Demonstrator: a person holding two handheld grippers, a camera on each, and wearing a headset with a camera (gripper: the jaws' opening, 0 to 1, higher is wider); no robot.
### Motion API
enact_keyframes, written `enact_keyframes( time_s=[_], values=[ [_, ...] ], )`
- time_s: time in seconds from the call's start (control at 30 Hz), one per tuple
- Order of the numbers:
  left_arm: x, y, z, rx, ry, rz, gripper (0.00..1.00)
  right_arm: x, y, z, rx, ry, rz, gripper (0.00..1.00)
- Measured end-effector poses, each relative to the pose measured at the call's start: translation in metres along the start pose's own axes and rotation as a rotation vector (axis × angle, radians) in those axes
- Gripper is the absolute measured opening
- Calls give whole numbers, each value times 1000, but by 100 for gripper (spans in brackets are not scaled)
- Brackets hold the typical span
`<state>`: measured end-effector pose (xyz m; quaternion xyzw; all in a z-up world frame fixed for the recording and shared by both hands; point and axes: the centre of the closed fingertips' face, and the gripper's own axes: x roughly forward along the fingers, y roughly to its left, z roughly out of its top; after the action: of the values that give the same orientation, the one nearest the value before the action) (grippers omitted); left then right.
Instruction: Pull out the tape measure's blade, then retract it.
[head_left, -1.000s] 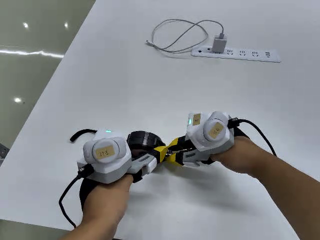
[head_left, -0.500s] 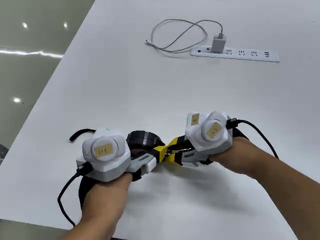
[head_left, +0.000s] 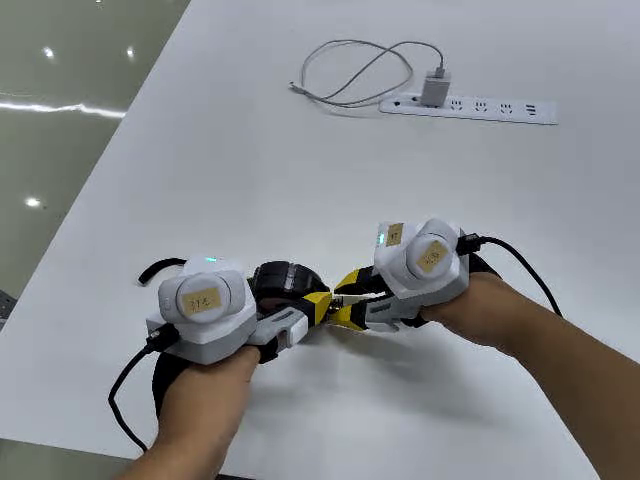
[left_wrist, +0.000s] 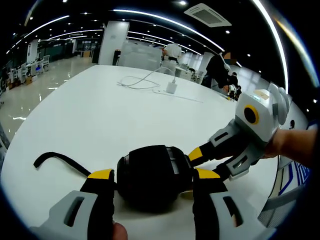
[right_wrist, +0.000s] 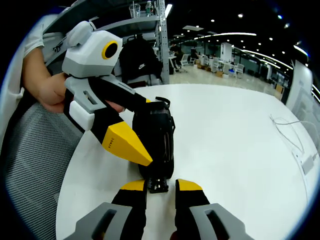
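Tape measure (right_wrist: 159, 130) in matt black rubbery plastic, left tool (left_wrist: 152, 176) and right tool (head_left: 345, 300) with smooth white and grey plastic shells and matt yellow tips, table (head_left: 250, 150) smooth white with faint sheen, power strip (head_left: 480, 105) white plastic, floor (head_left: 60, 120) polished, glossy.

Left gripper (left_wrist: 155, 181) – yellow-tipped jaws clamped on either side of the black tape measure (left_wrist: 152, 172), both tips touching its body. Case sits on the white table (left_wrist: 95, 115). Its black wrist strap (left_wrist: 55, 161) curls away to the left, lying flat. Right gripper (left_wrist: 202, 162) comes in from the right, held by a hand (left_wrist: 295, 145), its yellow tips right up against the case's right side – can't tell what they pinch. Far back: a charger (left_wrist: 171, 88) with a looped white cable (left_wrist: 134, 80).
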<state>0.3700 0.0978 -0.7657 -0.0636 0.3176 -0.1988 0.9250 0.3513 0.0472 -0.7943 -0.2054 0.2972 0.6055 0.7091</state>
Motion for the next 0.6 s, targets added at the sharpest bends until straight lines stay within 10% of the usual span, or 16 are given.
enact_keyframes(
  time_s=[0.6],
  values=[
    [-17, 3, 4, 96, -7, -20, 66, -23, -1, -2, 84, -39, -62, 34]
  ],
)
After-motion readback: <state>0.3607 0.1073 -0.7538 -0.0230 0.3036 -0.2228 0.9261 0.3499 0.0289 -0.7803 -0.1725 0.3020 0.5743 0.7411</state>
